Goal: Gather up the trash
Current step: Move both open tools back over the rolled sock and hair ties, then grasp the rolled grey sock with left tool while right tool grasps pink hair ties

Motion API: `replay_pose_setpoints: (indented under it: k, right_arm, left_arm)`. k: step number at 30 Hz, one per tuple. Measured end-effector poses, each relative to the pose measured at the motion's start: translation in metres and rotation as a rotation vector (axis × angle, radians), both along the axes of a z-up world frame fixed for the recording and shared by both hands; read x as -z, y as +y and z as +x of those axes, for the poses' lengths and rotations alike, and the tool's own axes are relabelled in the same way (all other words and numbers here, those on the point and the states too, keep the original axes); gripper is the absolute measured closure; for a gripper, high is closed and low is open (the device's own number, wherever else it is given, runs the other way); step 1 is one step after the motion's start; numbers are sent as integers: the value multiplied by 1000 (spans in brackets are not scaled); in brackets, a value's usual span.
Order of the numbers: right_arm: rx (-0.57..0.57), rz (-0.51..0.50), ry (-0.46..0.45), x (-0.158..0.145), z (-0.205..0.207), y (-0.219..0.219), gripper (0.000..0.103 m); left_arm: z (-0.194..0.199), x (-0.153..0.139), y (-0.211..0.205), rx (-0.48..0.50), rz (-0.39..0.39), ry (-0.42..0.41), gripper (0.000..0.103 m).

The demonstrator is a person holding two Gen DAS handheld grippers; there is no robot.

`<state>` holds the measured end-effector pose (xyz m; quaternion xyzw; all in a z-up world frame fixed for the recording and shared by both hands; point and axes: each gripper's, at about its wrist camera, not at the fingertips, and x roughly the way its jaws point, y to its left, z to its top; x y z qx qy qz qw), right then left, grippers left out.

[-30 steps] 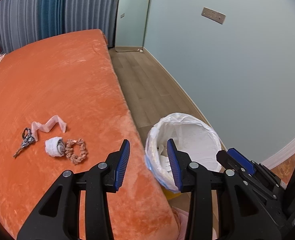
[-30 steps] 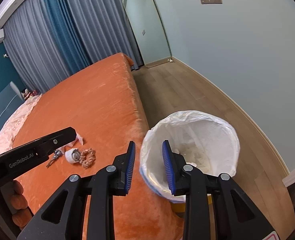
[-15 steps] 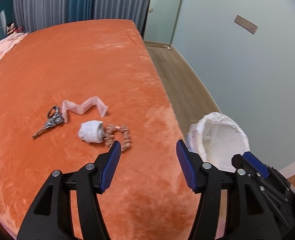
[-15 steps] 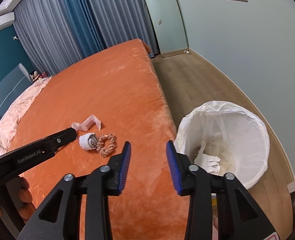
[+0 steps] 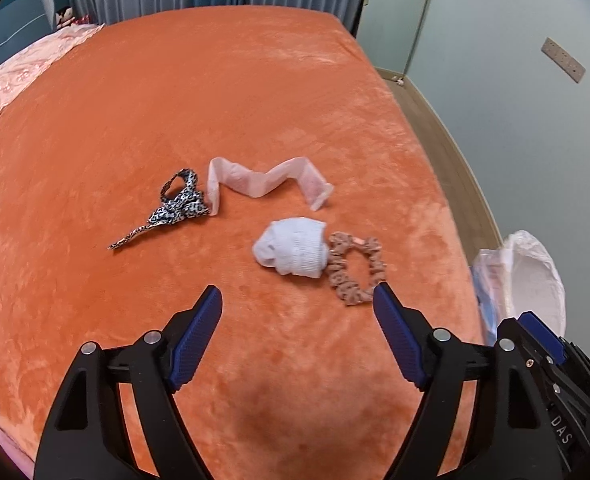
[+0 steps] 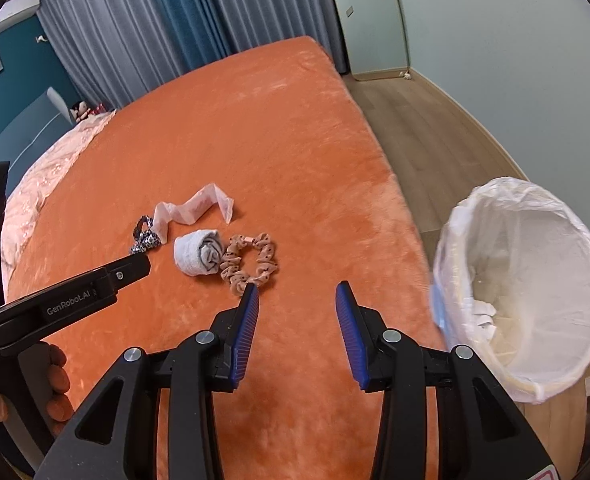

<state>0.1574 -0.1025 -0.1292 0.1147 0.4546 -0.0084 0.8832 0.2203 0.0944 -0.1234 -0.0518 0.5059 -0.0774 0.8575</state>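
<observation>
On the orange bed (image 5: 175, 100) lie a zigzag strip of pale pink paper (image 5: 263, 182), a rolled white sock (image 5: 295, 252), a tan scrunchie (image 5: 355, 272) touching the sock, and a leopard-print hair tie (image 5: 179, 206). My left gripper (image 5: 297, 304) hovers just short of the sock and scrunchie; its jaws are opening wide with nothing between them. My right gripper (image 6: 297, 300) is open and empty, near the scrunchie (image 6: 251, 262) and left of the white-lined bin (image 6: 523, 280). Crumpled paper lies inside the bin.
Wooden floor (image 6: 423, 120) runs between the bed's right edge and the pale wall. A pink quilt (image 5: 23, 68) covers the bed's far left. Curtains (image 6: 155, 24) hang behind. A hand (image 6: 51, 376) holds the left gripper's handle at lower left in the right wrist view.
Both grippers swung left from over the bin to over the bed and dropped closer to the items. The left jaws spread much wider; the right jaws opened a little.
</observation>
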Motion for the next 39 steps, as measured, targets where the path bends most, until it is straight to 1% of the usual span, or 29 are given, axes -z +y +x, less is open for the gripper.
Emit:
replay_pose_setpoints:
  k: [7,13,17,21,22,23,25,26,27,28,29,30,32,34,39]
  right_arm:
    - [-29,16,62,37,40,19,63]
    - [-27,29,97,62,73,26,63]
    - [-28,30,120,77,87,30,63]
    - [-34,31,149,94,95,35,63]
    - [-37,31,156,97,95,37,63]
    - [-40,31,162,99,94,38,65]
    - [-38,28,166,104,92,40,71]
    - [-39,26,164,105,90,41,78]
    - [-41,27,165,105,88,40,86]
    - [-43,31,167,105,86,40,89]
    - [-43,39,168,105,84,40,91]
    - [-42,42,167,104,83,39,93]
    - [-41,48,159,99,77,38,94]
    - [-41,51,140,90,69,35,95]
    - [-27,58,76,53,52,25,95]
  left_arm:
    - [36,35,8,-17,9,65,29]
    - [65,56,-2,2,3,93,29]
    - [79,72,-6,3,5,119,29]
    - [85,84,-4,-2,-26,137,29]
    - [85,85,-4,4,-28,135,32]
    - [85,85,-5,17,-31,131,38]
    - [85,87,-10,40,-39,127,46]
    - [83,86,-11,44,-37,119,48]
    - [81,85,-13,54,-34,109,53]
    - [80,84,-14,61,-33,104,58]
    - [79,82,-16,66,-30,98,63]
    - [77,80,-17,69,-26,92,65]
    - [75,76,-18,71,-28,86,74]
    - [72,70,-19,77,-36,83,78]
    - [56,43,-29,97,-32,34,79]
